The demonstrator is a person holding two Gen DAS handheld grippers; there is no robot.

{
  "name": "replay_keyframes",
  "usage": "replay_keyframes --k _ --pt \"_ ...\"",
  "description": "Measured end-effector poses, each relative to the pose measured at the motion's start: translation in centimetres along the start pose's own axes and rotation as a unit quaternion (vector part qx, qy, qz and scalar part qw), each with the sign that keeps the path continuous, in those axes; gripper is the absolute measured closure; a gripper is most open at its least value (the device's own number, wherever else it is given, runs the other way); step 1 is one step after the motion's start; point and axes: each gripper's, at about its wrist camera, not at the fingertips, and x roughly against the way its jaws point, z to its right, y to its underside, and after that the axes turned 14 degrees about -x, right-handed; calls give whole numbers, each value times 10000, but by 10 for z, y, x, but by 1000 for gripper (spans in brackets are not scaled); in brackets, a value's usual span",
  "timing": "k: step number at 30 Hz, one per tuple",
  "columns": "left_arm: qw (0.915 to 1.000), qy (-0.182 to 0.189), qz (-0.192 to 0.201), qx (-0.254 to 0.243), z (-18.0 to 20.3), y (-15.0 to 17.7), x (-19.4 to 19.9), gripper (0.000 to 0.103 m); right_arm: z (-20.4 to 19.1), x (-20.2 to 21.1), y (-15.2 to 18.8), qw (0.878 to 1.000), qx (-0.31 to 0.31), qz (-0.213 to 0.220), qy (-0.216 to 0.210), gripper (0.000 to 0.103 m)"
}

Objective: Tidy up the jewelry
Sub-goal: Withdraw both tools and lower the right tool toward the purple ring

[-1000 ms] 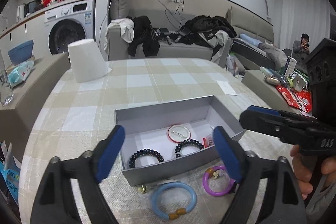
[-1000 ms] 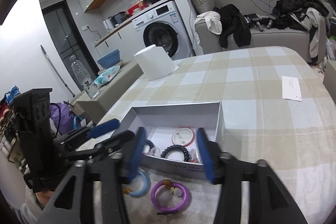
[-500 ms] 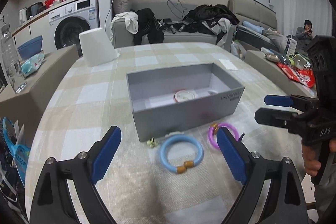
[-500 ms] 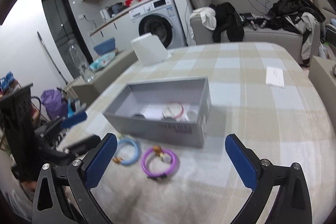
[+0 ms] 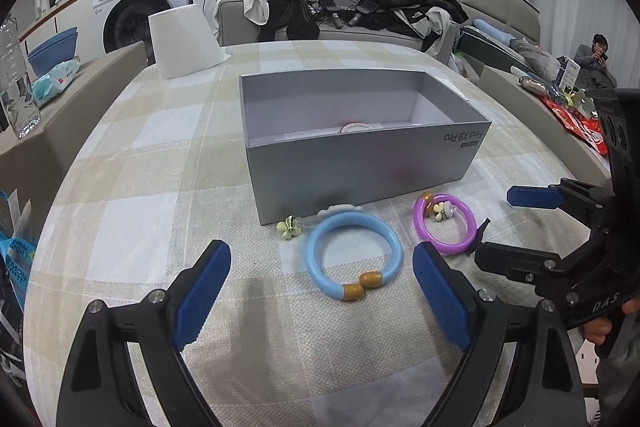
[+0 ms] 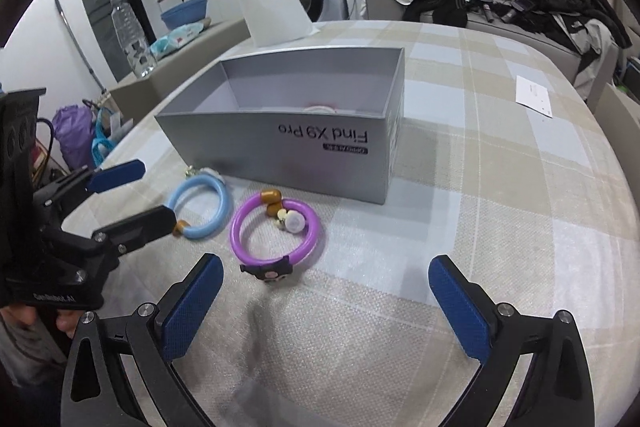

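An open grey box (image 5: 360, 163) (image 6: 288, 147) stands on the checked tablecloth; only the rim of a round badge (image 5: 354, 127) shows inside. In front of it lie a blue bangle (image 5: 394, 247) (image 6: 224, 203), a purple bangle (image 5: 444, 249) (image 6: 237, 227) with small charms inside its ring, and a pale flower earring (image 5: 290, 227). My left gripper (image 5: 320, 259) (image 6: 158, 193) is open low over the cloth, its jaws either side of the blue bangle. My right gripper (image 6: 326, 267) (image 5: 494, 225) is wide open just short of the purple bangle. Neither holds anything.
A white paper cone (image 5: 184, 41) stands at the table's far left, a paper slip (image 6: 534, 95) far right. A plastic bottle (image 5: 16, 87) is on the side ledge. Behind are a cluttered sofa, a washing machine, and a seated person (image 5: 596, 59).
Both grippers have come down from above the box to the cloth in front of it, so its front wall now hides the contents. The right jaws have spread wider.
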Motion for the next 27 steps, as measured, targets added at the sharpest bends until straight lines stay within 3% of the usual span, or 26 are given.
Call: replay_keyframes --k 5,8,13,16,27 --pt "9999 44 -29 97 -2 1 -1 13 -7 0 3 9999 150 -9 31 3" --pt "9999 78 -41 124 -2 2 -2 13 -12 -3 3 9996 276 -67 0 16" --pt "9999 28 -74 111 -2 2 -2 12 -22 -4 6 9985 533 -100 -3 26" --pt "9999 53 27 162 -4 2 1 1 -24 -5 5 9984 558 -87 -1 34" --pt "10000 44 81 33 -1 -1 2 1 -26 -4 6 9981 609 -80 -71 61"
